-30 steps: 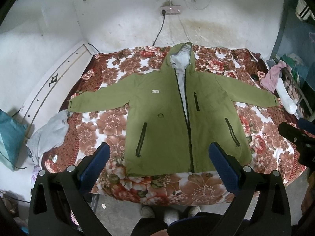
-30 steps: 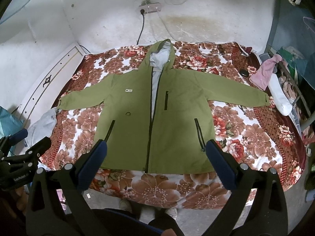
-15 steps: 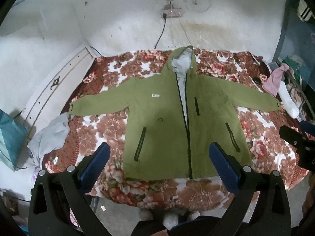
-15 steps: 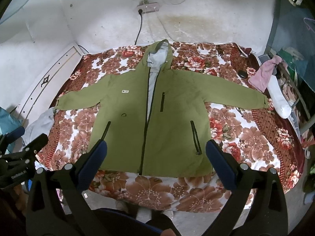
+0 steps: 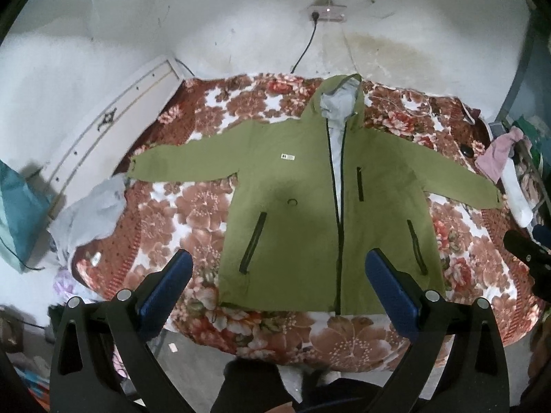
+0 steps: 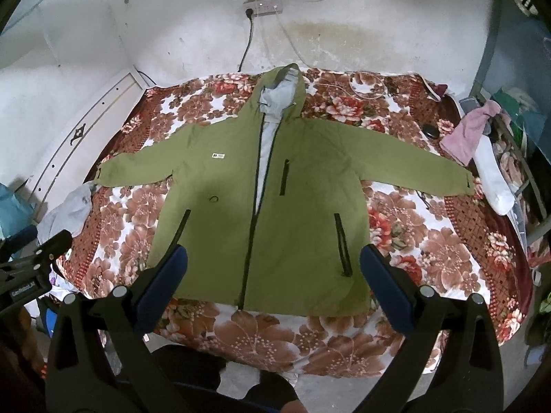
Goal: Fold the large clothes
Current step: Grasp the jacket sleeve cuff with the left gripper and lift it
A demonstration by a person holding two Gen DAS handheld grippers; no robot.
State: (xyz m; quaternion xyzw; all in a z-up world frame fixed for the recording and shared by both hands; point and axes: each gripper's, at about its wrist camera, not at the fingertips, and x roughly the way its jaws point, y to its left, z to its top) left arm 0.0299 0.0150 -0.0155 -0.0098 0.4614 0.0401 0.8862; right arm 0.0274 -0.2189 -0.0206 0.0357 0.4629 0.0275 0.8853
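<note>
An olive green hooded jacket [image 5: 303,213] lies flat, front up, on a bed with a red floral blanket [image 5: 193,206]. Both sleeves are spread out sideways and the hood points to the far wall. It also shows in the right wrist view [image 6: 275,206]. My left gripper [image 5: 279,268] is open and empty, held high above the bed's near edge, over the jacket's hem. My right gripper [image 6: 273,261] is open and empty, also high above the hem. Neither touches the cloth.
A grey garment [image 5: 89,213] lies at the bed's left edge. Pink and white clothes [image 6: 482,158] pile at the right edge. A white headboard panel [image 5: 103,144] leans at left. A power strip and cable [image 6: 261,7] hang on the far wall. The person's feet [image 5: 268,385] stand below.
Both grippers have drawn back and risen a little, so the jacket sits slightly lower and further in view. The jacket has not moved. Both jaws stay open.
</note>
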